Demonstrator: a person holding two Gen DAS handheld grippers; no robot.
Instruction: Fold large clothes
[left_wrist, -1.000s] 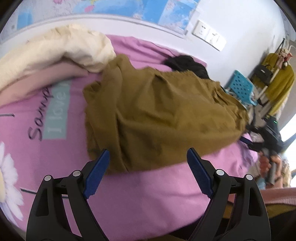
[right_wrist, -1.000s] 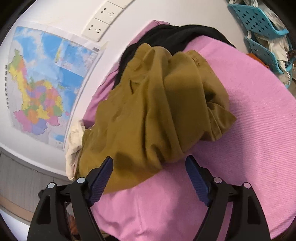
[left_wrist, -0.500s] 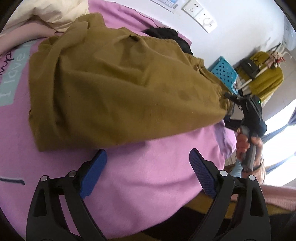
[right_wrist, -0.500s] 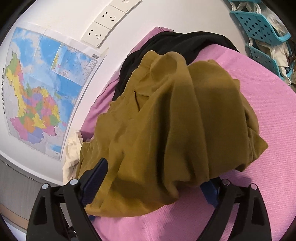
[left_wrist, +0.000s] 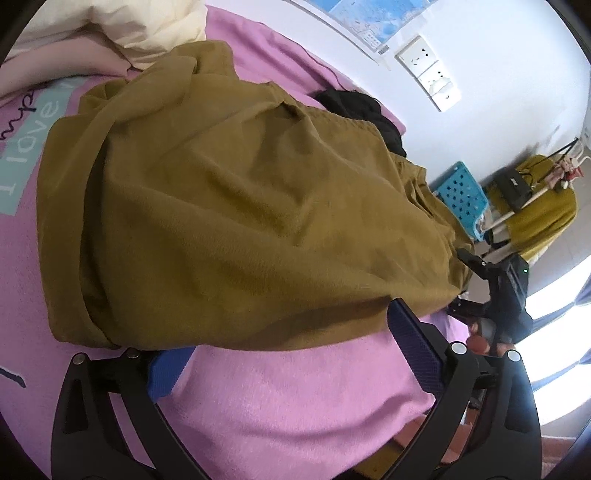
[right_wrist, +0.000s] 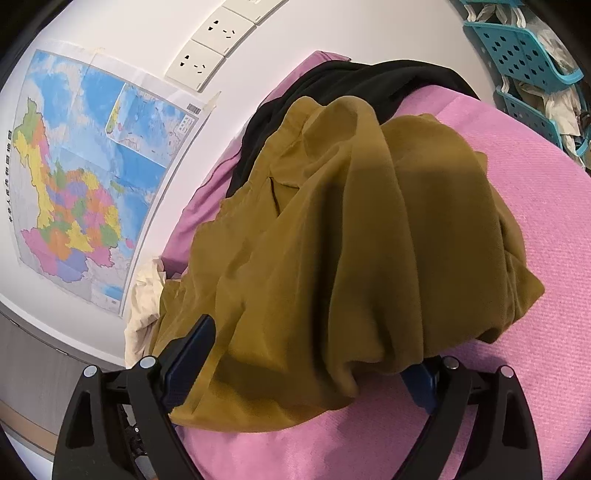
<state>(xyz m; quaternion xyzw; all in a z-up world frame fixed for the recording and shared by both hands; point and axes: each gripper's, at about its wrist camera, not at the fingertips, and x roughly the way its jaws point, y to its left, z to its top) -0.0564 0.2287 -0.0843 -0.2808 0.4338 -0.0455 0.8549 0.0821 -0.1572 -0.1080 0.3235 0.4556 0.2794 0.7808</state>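
left tongs (left_wrist: 291, 350) opening, black garment (left_wrist: 358, 110) behind

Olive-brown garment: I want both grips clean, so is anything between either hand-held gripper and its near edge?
Nothing visible. The olive-brown garment hem already lies between the opening left hand-held gripper jaws and the open right hand-held gripper jaws.

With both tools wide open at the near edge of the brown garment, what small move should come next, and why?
Probably close both tools on the hem: the brown garment lies bunched on the pink blanket, its edge already between the pads of the left tool and right tool.
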